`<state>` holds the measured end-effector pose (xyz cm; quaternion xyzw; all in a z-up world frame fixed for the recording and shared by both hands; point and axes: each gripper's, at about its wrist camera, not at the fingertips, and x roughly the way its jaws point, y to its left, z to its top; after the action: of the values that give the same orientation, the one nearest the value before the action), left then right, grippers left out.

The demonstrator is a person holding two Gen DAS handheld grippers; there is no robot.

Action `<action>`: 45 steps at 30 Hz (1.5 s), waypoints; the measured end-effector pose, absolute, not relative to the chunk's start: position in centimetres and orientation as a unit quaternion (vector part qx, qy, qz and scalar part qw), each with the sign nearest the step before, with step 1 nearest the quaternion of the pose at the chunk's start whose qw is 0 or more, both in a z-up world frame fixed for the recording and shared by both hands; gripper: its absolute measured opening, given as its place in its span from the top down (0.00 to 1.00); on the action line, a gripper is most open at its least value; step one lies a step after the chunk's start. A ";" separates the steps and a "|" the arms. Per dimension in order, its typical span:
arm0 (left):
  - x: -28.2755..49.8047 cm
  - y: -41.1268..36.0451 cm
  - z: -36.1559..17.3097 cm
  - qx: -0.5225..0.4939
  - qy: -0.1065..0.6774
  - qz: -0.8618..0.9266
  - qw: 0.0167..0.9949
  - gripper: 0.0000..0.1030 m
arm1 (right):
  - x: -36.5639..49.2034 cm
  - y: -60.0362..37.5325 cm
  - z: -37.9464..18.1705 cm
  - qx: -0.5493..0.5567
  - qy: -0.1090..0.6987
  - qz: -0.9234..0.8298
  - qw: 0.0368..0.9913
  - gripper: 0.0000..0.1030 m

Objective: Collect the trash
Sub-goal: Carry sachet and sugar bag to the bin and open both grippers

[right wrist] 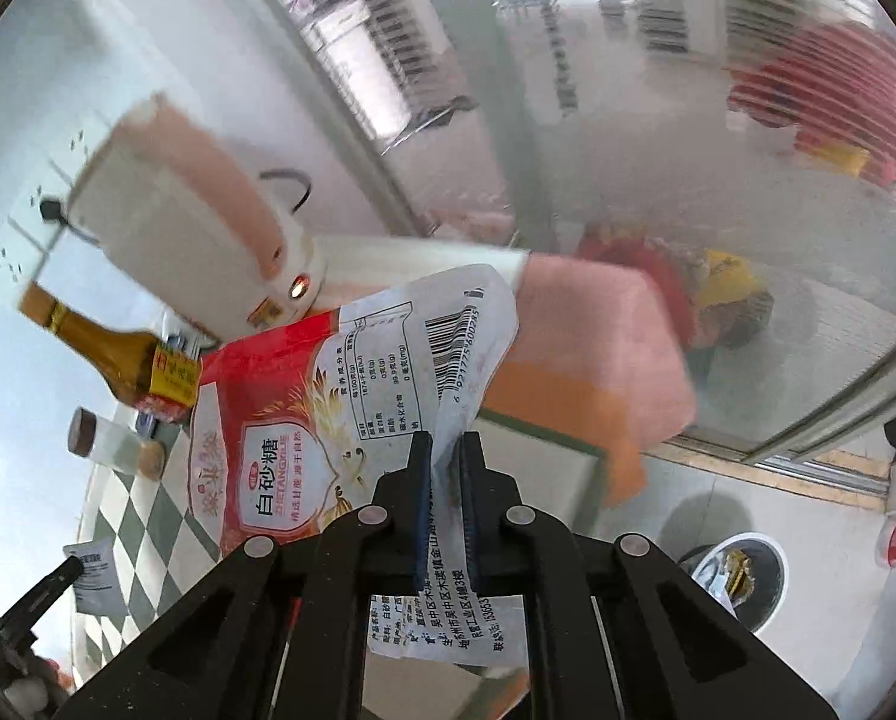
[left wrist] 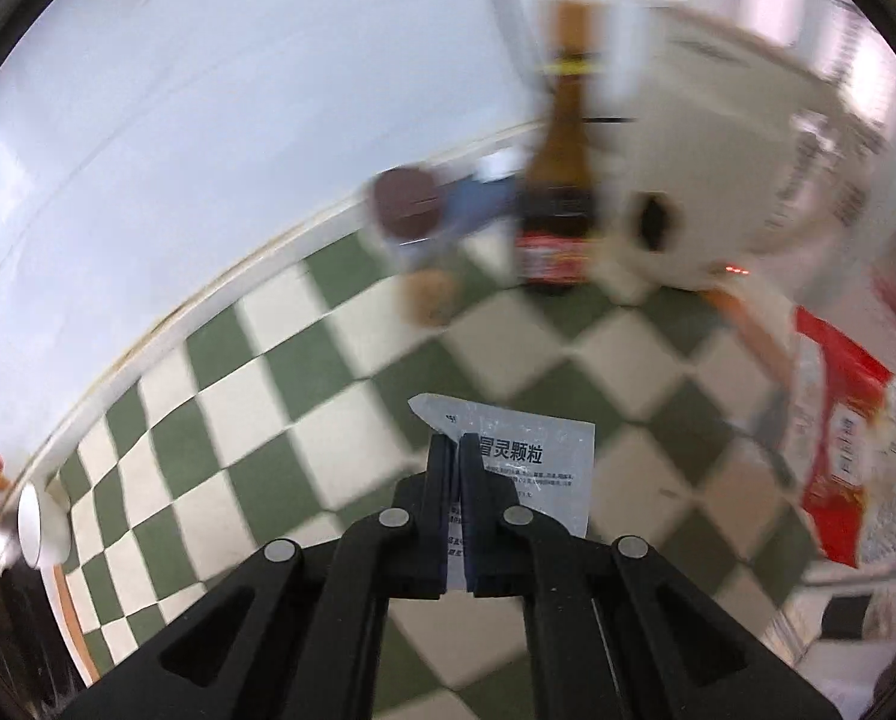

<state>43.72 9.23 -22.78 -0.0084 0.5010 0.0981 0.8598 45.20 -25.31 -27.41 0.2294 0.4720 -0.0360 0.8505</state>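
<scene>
My left gripper (left wrist: 458,441) is shut on a small silvery sachet (left wrist: 544,468) with dark printed text, lifted above the green-and-white checked tablecloth (left wrist: 255,396). My right gripper (right wrist: 446,438) is shut on a crumpled red-and-white sugar bag (right wrist: 327,396), which hangs out to the left of the fingers with its barcode end up. In the right wrist view the sachet (right wrist: 96,576) shows at the lower left with the tip of the left gripper on it. In the left wrist view the sugar bag (left wrist: 838,438) appears at the right edge.
A brown sauce bottle (left wrist: 559,180) with a red label, a brown-lidded jar (left wrist: 402,204) and a white kettle (left wrist: 706,168) stand at the back of the table. A white bin (right wrist: 742,576) with wrappers inside sits on the floor at lower right. An orange and pink cloth (right wrist: 598,372) hangs over the table edge.
</scene>
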 end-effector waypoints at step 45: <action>27.4 -47.2 -81.6 0.202 0.732 -0.235 0.607 0.14 | 13.7 -61.6 -87.3 0.315 0.657 -0.298 0.617 0.34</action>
<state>27.42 -47.25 -81.64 0.2018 0.7323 -0.2347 0.6066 13.73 -61.65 -87.30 0.3147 0.6565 -0.2983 0.6172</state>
